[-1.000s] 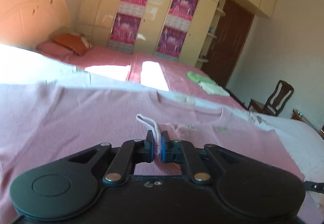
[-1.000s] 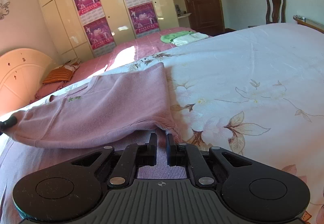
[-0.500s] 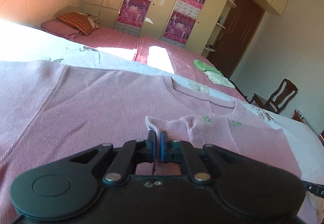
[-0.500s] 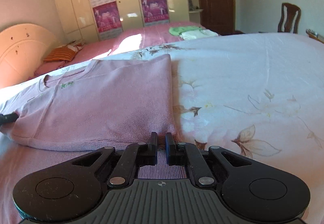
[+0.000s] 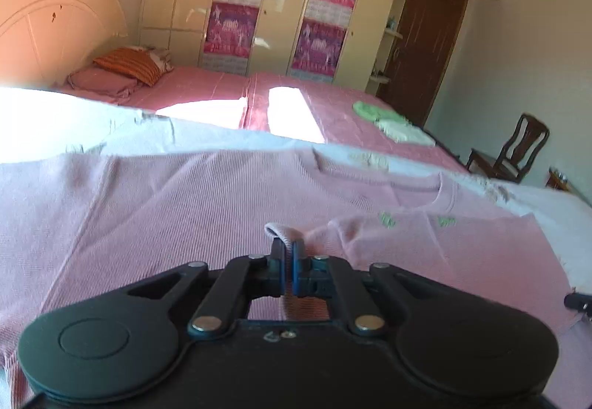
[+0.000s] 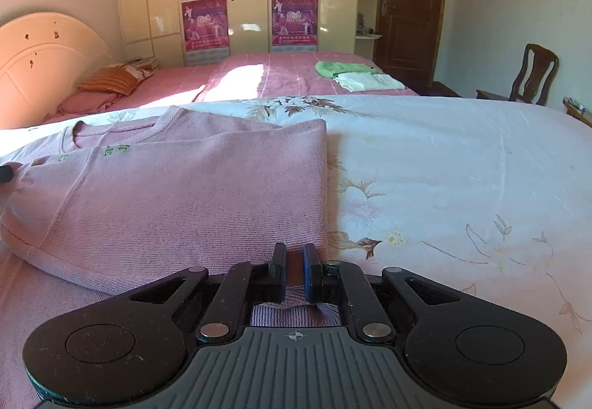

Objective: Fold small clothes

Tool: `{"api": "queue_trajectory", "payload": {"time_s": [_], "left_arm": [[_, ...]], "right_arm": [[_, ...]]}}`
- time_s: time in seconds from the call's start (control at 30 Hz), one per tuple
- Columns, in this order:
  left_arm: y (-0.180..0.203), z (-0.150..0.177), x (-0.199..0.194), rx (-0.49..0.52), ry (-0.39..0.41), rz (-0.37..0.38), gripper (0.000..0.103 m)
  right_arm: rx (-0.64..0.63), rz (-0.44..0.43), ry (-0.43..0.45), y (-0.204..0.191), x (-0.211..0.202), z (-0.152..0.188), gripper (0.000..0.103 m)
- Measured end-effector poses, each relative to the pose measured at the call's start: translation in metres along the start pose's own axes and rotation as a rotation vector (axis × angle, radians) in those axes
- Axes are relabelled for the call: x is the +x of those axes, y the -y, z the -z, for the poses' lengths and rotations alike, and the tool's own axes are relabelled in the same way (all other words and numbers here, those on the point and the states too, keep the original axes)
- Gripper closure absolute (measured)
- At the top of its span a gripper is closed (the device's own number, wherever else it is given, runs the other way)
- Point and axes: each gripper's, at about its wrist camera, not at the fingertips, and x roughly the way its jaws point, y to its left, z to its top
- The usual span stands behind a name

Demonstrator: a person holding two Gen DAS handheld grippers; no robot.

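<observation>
Pink rib-knit sweater [image 6: 192, 194], one side folded over, green lettering near collar, on floral bedsheet [image 6: 444, 168], left gripper [image 5: 288, 253] and right gripper [image 6: 295, 261] each clamped on its fabric

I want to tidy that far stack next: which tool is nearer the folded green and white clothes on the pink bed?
Right, probably. Both tools are far from the clothes; right tool grips the sweater's nearer side, left tool its farther end.

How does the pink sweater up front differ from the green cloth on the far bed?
The pink sweater lies on the flowered sheet, half folded and pinched by both grippers; the green cloth sits untouched on the pink bed. The sweater looks far larger. Both are soft fabric.
</observation>
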Motion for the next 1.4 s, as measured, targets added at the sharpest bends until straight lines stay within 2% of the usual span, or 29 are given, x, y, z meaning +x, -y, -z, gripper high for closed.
{"api": "queue_trajectory", "payload": {"time_s": [0.07,0.1,0.13,0.17,0.2,0.27,0.33,0.43,0.5,0.53,0.6,0.67,0.73,0.8,0.83,0.9,0.97,1.0,1.07,1.13,1.17,1.27,1.33,1.4], "left_arm": [[-0.006,0.002,-0.005,-0.025,0.018,-0.014,0.079],[-0.006,0.000,-0.011,-0.031,0.034,-0.052,0.060],[-0.004,-0.003,-0.021,-0.027,0.085,-0.090,0.046],[0.000,-0.005,-0.029,-0.018,0.135,-0.079,0.046],[0.006,-0.008,-0.031,0.003,0.142,-0.024,0.046],[0.028,-0.014,-0.022,0.075,0.113,0.030,0.045],[0.047,-0.017,0.002,0.115,0.043,0.082,0.044],[0.052,-0.015,0.037,0.110,-0.039,0.068,0.039],[0.056,-0.014,0.038,0.163,-0.037,0.056,0.038],[0.058,-0.014,0.031,0.172,-0.032,0.046,0.041],[0.056,-0.007,0.008,0.170,0.014,0.077,0.039],[0.053,0.008,-0.009,0.148,-0.011,0.102,0.038],[0.056,0.025,-0.023,0.152,-0.034,0.069,0.039],[0.059,0.038,-0.039,0.158,0.023,0.056,0.039],[0.060,0.041,-0.040,0.157,0.022,0.055,0.038],[0.062,0.044,-0.031,0.168,-0.015,0.036,0.036],[0.063,0.040,-0.030,0.171,-0.025,0.035,0.034],[0.062,0.036,-0.032,0.155,-0.033,0.039,0.034],[0.050,0.031,-0.047,0.123,-0.014,0.045,0.034],[0.027,0.031,-0.065,0.077,0.014,0.010,0.034],[0.010,0.033,-0.076,0.034,0.023,-0.010,0.034],[-0.056,0.038,-0.112,-0.077,0.060,-0.115,0.034],[-0.105,0.042,-0.137,-0.154,0.076,-0.201,0.035],[-0.163,0.045,-0.162,-0.272,0.092,-0.282,0.036]], "right_arm": [[-0.009,-0.007,0.000,0.002,0.001,-0.001,0.096],[0.003,-0.014,0.019,0.005,-0.003,-0.005,0.096],[0.016,-0.019,0.061,0.007,-0.008,-0.009,0.096],[0.018,-0.022,0.092,0.008,-0.010,-0.015,0.096],[0.015,-0.021,0.112,0.008,-0.007,-0.023,0.096],[0.010,-0.019,0.089,0.007,0.016,-0.039,0.096],[0.010,-0.021,0.063,0.005,0.047,-0.058,0.096],[0.040,-0.005,-0.041,0.010,0.100,-0.084,0.096],[0.071,-0.014,-0.062,0.017,0.106,-0.092,0.096],[0.079,-0.015,-0.078,0.020,0.103,-0.091,0.096],[0.049,-0.024,-0.101,0.017,0.088,-0.083,0.096],[-0.021,-0.040,-0.104,0.009,0.058,-0.059,0.096],[-0.089,-0.038,-0.078,0.000,0.024,-0.023,0.096],[-0.119,-0.005,-0.047,-0.006,0.002,-0.005,0.096],[-0.112,0.002,-0.022,-0.008,-0.008,0.000,0.096],[-0.086,-0.045,0.021,-0.013,-0.018,0.008,0.096],[-0.091,-0.042,-0.044,-0.022,-0.006,0.017,0.096],[-0.100,-0.019,-0.049,-0.029,-0.008,0.014,0.094],[-0.070,-0.011,-0.034,-0.032,-0.020,0.005,0.094],[-0.040,-0.026,0.029,-0.034,-0.038,0.000,0.093],[-0.032,-0.028,0.023,-0.034,-0.041,0.000,0.093],[0.035,-0.042,-0.048,-0.029,-0.041,0.005,0.092],[0.060,-0.031,-0.067,-0.029,-0.043,0.008,0.092],[0.097,-0.039,-0.071,-0.030,-0.047,0.012,0.092]]}}
